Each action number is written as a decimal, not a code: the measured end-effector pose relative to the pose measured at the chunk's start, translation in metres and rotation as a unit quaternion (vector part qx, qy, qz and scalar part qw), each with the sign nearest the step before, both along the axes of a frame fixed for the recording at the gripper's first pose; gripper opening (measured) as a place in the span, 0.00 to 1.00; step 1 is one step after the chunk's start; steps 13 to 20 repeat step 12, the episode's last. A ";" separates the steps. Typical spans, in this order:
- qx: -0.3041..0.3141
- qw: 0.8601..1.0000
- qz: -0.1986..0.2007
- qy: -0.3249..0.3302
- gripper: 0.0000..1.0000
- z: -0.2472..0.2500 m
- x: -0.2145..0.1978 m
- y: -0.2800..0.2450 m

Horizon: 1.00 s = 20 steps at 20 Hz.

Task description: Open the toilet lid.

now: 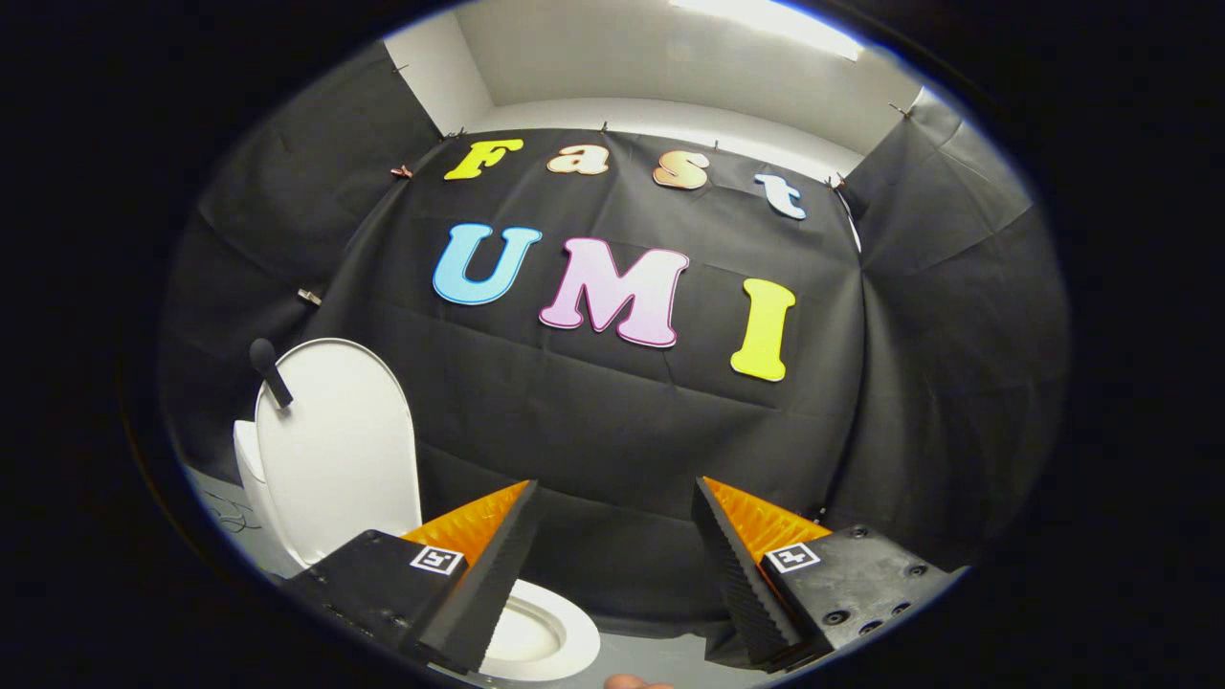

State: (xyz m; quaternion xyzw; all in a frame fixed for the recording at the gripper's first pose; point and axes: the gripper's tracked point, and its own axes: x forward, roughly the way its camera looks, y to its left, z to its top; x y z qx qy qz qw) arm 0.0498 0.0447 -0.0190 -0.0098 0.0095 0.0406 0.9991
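A white toilet stands to the left of my fingers. Its lid (pixel 340 450) is raised upright, leaning back, with a dark knob handle (pixel 269 370) sticking out near its top edge. The white seat and bowl (pixel 541 639) lie low, partly hidden behind my left finger. My gripper (pixel 615 536) is open, its two fingers wide apart with nothing between them. It sits to the right of the lid and above the bowl's rim, apart from both.
Black cloth (pixel 622 421) walls the booth close behind the toilet and to the right. Grey floor (pixel 660 660) lies below the fingers. A bit of a hand (pixel 634 681) shows at the very bottom. A thin cable (pixel 230 517) lies on the floor left of the toilet.
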 end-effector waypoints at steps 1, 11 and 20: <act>0.001 1.000 -0.001 0.002 0.98 -0.001 0.001 0.000; 0.007 1.000 -0.001 0.007 0.98 -0.006 0.003 -0.001; 0.008 1.000 0.000 0.008 0.98 -0.007 0.004 -0.001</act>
